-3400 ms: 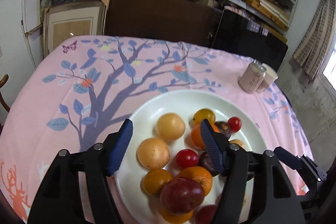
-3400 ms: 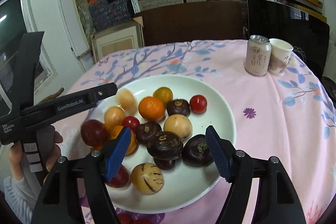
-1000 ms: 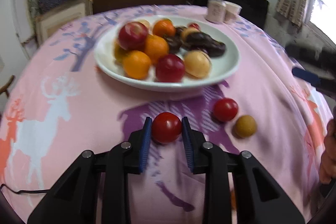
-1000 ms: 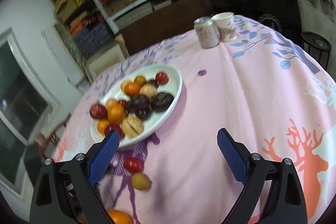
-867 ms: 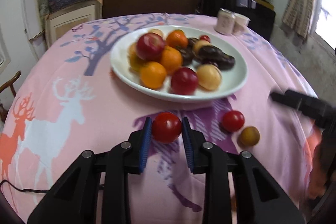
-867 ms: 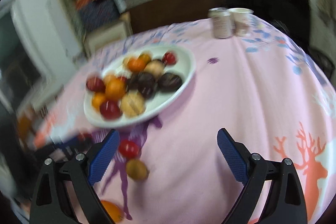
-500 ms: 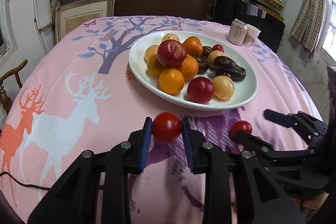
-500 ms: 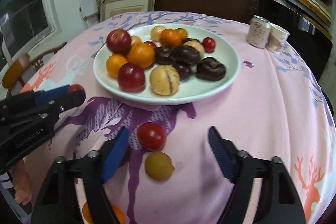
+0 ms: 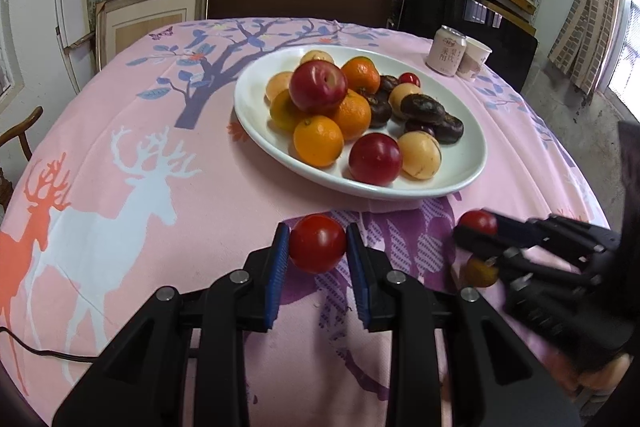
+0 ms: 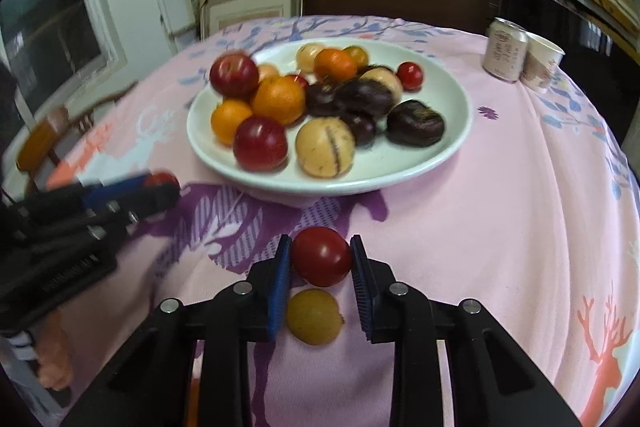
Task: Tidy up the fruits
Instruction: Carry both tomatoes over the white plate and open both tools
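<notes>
Left gripper [image 9: 318, 253]: clamping a red tomato [image 9: 317, 243].
Right gripper [image 10: 320, 263]: pinching a second tomato [image 10: 321, 255]; yellow fruit [image 10: 313, 315] lying just behind.
Ahead: fruit plate [image 9: 460, 163] sitting on pink tablecloth [image 9: 160, 163].

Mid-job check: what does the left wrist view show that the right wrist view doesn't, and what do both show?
Only the left wrist view shows the left gripper from behind, its pads shut on a red tomato, and a black cable on the cloth.

Only the right wrist view shows the right gripper shut on its own second tomato, and the whole of the small yellow fruit beneath it.

Both show the white plate of mixed fruit, the can and the paper cup.
</notes>
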Demonstrator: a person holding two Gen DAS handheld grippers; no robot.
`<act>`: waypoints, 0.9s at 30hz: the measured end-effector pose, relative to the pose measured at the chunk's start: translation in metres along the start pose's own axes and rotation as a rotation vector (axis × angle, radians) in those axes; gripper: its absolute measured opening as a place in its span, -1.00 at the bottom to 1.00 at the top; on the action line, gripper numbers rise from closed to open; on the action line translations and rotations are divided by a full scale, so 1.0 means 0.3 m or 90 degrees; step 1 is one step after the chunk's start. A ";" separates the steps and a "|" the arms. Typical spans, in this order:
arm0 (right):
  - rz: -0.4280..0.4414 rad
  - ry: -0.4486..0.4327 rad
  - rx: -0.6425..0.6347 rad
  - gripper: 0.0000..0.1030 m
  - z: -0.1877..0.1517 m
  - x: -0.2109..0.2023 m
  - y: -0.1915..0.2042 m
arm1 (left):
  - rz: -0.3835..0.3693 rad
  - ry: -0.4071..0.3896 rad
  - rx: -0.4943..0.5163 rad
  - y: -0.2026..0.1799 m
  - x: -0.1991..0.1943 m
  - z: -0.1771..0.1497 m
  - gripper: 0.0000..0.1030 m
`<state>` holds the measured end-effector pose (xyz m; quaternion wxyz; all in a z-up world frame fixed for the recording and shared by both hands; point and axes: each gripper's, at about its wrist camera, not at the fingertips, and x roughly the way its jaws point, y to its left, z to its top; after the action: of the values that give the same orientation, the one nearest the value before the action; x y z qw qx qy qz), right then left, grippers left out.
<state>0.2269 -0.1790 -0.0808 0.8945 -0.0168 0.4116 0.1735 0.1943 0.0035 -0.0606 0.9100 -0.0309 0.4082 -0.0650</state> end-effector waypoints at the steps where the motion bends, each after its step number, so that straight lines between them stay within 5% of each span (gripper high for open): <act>1: 0.003 -0.008 0.009 -0.42 0.001 -0.014 -0.011 | -0.002 0.000 0.000 0.000 0.001 -0.001 -0.45; 19: 0.027 -0.092 0.077 -0.42 0.017 -0.141 -0.086 | 0.063 -0.046 0.042 -0.045 -0.026 0.008 -0.45; 27: 0.008 -0.136 0.068 -0.42 0.214 -0.163 -0.091 | 0.072 -0.114 0.055 -0.089 -0.034 0.219 -0.45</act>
<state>0.2532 -0.2081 -0.0052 0.9318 0.0519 0.3228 0.1578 0.2344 -0.0212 -0.0065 0.9457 0.0258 0.3229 -0.0281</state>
